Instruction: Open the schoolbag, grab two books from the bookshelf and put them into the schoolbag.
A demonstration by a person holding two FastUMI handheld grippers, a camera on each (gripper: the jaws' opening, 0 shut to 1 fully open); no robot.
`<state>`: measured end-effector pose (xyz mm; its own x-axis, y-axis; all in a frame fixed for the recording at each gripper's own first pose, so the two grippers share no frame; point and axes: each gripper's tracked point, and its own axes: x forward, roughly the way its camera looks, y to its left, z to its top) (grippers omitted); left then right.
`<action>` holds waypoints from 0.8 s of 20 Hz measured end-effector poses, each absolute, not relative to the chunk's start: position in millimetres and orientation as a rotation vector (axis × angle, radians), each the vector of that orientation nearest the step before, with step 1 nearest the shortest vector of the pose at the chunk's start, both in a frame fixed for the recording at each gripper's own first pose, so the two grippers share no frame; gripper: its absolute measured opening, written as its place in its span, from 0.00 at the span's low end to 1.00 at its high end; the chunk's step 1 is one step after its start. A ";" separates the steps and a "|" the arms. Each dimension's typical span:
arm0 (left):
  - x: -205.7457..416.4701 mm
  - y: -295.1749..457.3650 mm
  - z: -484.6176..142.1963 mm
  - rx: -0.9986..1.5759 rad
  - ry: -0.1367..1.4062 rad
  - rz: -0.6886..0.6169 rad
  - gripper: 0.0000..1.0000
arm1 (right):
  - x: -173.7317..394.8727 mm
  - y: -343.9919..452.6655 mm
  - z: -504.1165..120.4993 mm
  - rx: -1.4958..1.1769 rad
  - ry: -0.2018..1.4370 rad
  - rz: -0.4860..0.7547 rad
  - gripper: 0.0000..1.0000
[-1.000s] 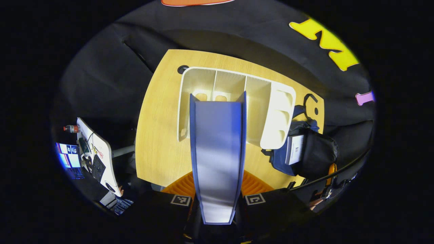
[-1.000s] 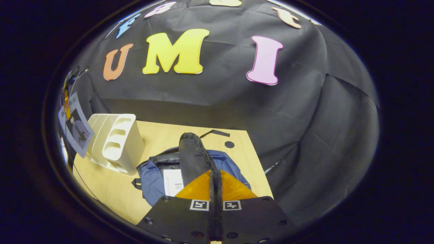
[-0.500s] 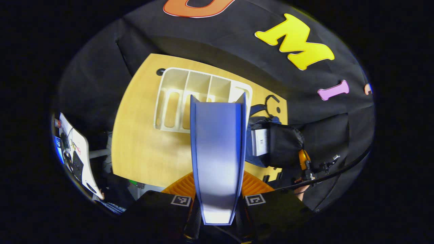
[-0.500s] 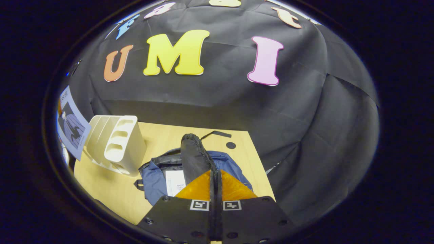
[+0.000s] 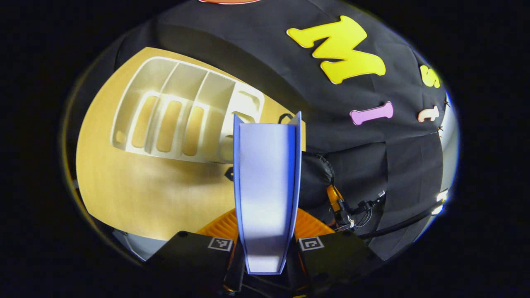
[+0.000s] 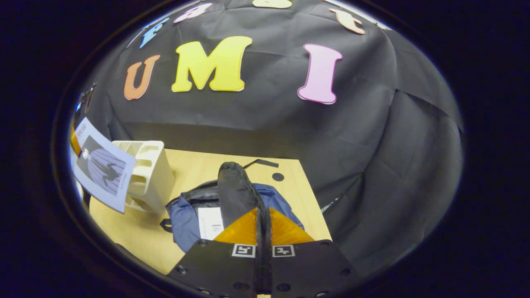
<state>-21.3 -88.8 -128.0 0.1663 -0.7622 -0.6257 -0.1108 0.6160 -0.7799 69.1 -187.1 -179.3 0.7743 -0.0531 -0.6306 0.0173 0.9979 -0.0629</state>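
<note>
Wooden surface (image 6: 136, 231) carries the white bookshelf (image 5: 182, 116) at its 9 o'clock end and the blue schoolbag (image 6: 184, 215) beside it, bag mouth open, one book (image 6: 209, 223) inside. Left claw (image 5: 265, 231) clamped on a blue book (image 5: 265, 186), long axis running straight out toward 12 o'clock, held above the surface. Right claw (image 6: 263, 225) pinched together on the schoolbag's black flap (image 6: 236, 194), lifted toward 12 o'clock.

Both grippers (image 6: 263, 225) black with orange ribbed fingers (image 5: 221, 225), square tag markers
</note>
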 end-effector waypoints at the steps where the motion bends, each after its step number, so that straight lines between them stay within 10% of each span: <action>1: -20.9 -101.7 -134.8 -0.848 1.334 -0.566 0.44 | 68.7 -188.3 -179.6 -0.053 0.686 -0.039 0.00; 16: -29.0 -266.9 -236.1 -0.842 1.370 -0.622 0.44 | 67.5 -209.5 -172.3 -0.043 0.691 -0.034 0.00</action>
